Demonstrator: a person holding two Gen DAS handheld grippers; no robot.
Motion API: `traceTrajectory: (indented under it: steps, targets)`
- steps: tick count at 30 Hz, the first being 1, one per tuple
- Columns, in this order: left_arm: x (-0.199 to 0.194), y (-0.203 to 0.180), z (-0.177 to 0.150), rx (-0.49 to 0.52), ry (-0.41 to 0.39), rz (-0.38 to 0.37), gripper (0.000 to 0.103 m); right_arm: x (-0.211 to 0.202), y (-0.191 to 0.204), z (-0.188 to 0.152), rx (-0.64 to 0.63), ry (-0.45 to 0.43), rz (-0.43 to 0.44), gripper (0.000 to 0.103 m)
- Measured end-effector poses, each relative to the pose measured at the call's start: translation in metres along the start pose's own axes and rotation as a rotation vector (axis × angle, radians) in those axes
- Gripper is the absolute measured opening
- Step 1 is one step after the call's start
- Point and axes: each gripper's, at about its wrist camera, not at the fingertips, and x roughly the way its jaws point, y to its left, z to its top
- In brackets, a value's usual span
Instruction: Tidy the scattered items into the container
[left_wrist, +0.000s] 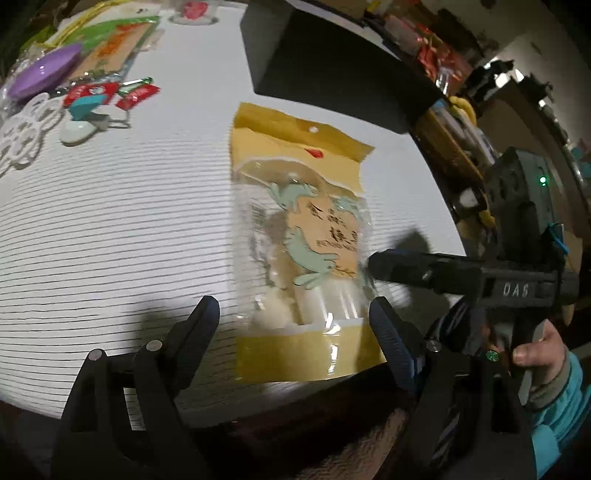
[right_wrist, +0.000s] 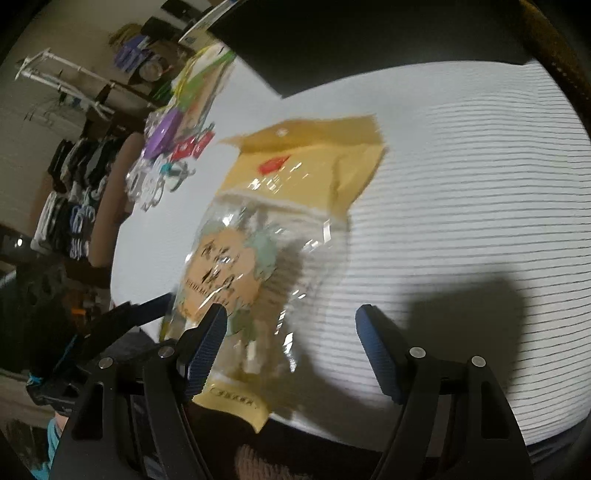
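Observation:
A yellow and clear snack bag (left_wrist: 299, 243) with white pieces inside lies on the striped white cloth near the table's front edge. It also shows in the right wrist view (right_wrist: 273, 236). My left gripper (left_wrist: 293, 317) is open, its fingers on either side of the bag's lower end. My right gripper (right_wrist: 290, 332) is open over the bag's lower part; in the left wrist view it (left_wrist: 373, 264) reaches in from the right, touching the bag's edge. A black box (left_wrist: 332, 62) stands behind the bag.
A pile of small items sits at the far left: a purple dish (left_wrist: 44, 74), red packets (left_wrist: 92, 92), a teal clip (left_wrist: 86, 105), a white lattice coaster (left_wrist: 22, 136). The table edge (left_wrist: 439, 199) curves along the right; cluttered shelves lie beyond.

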Motion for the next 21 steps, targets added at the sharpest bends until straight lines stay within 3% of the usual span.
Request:
traceTrajectory:
  steps: [5, 12, 14, 16, 21]
  targets:
    - [0.008, -0.003, -0.001, 0.008, 0.015, -0.001, 0.082, 0.001, 0.001, -0.001, -0.014, -0.005, -0.01, 0.073]
    - [0.006, 0.014, 0.006, -0.059, -0.012, -0.014, 0.082, 0.003, -0.003, 0.002, 0.0, -0.014, 0.01, 0.062]
    - [0.011, 0.016, 0.007, -0.072, 0.003, -0.045, 0.08, 0.003, -0.002, 0.003, -0.001, -0.017, 0.015, 0.06]
    - [0.018, 0.011, 0.004, -0.056, 0.022, -0.077, 0.063, 0.004, -0.001, 0.003, 0.0, -0.013, 0.027, 0.053]
    - [0.021, -0.005, 0.0, -0.003, 0.042, -0.067, 0.063, 0.004, 0.001, 0.001, -0.026, -0.013, 0.012, 0.049]
